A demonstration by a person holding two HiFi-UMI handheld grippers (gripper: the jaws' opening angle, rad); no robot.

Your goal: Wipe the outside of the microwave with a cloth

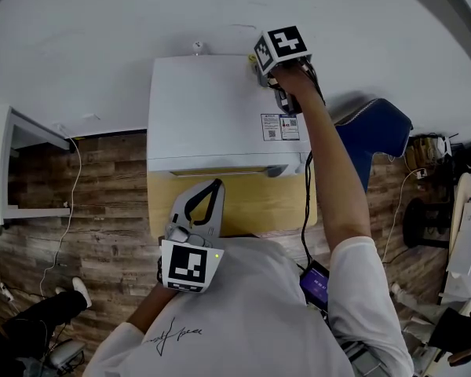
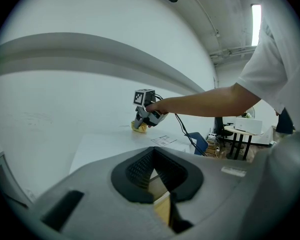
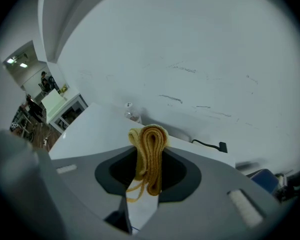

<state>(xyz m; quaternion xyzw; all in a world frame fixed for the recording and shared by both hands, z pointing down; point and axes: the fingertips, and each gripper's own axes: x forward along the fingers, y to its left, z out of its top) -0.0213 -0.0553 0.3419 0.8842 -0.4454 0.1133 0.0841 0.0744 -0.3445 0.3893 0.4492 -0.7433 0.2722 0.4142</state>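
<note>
Head view: reaching the right gripper (image 1: 265,75) out to the far right corner of the white microwave (image 1: 208,120), on its top, close against the white wall (image 1: 102,30). Holding the left gripper (image 1: 216,187) back near the chest, over the wooden table (image 1: 259,206) in front of the microwave.

Left gripper view: pressing the jaws together with nothing between them, pointing toward the microwave's top. Showing the right gripper beyond, setting a yellow cloth (image 2: 138,128) down on the top's far edge.

Right gripper view: clamping the folded yellow cloth between the jaws, its looped end bulging past the tips over the microwave's top. Facing the wall, with a black power cord (image 3: 210,145) lying behind the microwave.
</note>
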